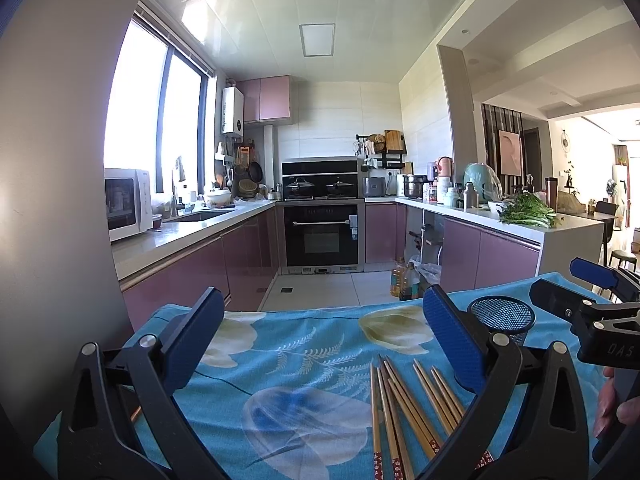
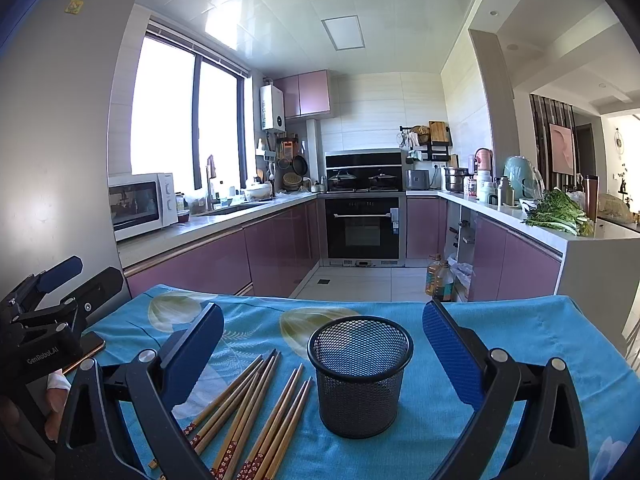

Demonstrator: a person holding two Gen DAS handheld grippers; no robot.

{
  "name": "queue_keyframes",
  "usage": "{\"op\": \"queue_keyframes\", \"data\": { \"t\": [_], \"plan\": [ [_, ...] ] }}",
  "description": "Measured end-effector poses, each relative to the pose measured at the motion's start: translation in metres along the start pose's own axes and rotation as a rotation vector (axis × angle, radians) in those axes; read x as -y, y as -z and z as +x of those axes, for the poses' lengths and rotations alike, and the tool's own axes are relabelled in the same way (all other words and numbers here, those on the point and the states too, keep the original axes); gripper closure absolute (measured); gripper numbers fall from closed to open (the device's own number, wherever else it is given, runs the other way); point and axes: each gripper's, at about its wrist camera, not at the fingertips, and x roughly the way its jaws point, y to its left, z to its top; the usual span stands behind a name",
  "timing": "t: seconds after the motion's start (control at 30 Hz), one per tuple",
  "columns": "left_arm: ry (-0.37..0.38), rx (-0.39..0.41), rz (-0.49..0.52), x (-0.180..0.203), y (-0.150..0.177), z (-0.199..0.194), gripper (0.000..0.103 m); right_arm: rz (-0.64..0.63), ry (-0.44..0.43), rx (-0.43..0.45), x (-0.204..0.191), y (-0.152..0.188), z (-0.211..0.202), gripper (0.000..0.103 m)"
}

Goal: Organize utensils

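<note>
The chopsticks (image 2: pixel 256 412) are laid lengthwise, tips pointing toward the kitchen, beside the mesh cup (image 2: pixel 360 376) on a blue cloth (image 2: pixel 520 344); both the left gripper (image 1: pixel 320 344) and the right gripper (image 2: pixel 324 348) are held wide.

Left gripper (image 1: pixel 320 336): jaws spread wide, nothing between the blue pads, level and pointing toward 12 o'clock. Right gripper (image 2: pixel 323 344): likewise wide apart, at the left one's 3 o'clock. Hand (image 1: pixel 614 404) on right gripper's handle.

Wooden chopsticks (image 2: pixel 256 412) loose, fanned flat beside upright empty black mesh cup (image 2: pixel 360 376).
</note>
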Motion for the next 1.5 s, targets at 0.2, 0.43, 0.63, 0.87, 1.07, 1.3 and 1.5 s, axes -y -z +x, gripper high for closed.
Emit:
{"op": "queue_keyframes", "data": {
  "t": [0.2, 0.43, 0.63, 0.87, 1.07, 1.3, 1.5],
  "plan": [
    [0.001, -0.008, 0.007, 0.001, 0.0, 0.002, 0.005, 0.005, -0.002, -0.005, 0.002, 0.001, 0.0, 0.007],
    [0.016, -0.062, 0.026, 0.0, 0.003, 0.011, 0.005, -0.01, -0.028, -0.049, 0.002, 0.005, 0.004, 0.007],
    [0.053, -0.24, 0.061, -0.005, 0.021, 0.042, 0.005, -0.083, -0.106, -0.23, -0.009, 0.026, 0.018, 0.007],
    [0.14, -0.44, 0.134, 0.002, 0.056, 0.077, 0.014, -0.091, -0.133, -0.487, -0.017, 0.061, 0.057, 0.031],
    [0.2, -0.566, 0.172, 0.013, 0.082, 0.101, 0.025, -0.063, -0.139, -0.606, -0.018, 0.077, 0.078, 0.053],
    [0.246, -0.656, 0.207, 0.026, 0.097, 0.118, 0.038, -0.048, -0.13, -0.656, -0.01, 0.08, 0.085, 0.064],
    [0.283, -0.726, 0.19, 0.029, 0.105, 0.132, 0.054, -0.096, -0.106, -0.68, -0.018, 0.083, 0.094, 0.067]
  ]
}}
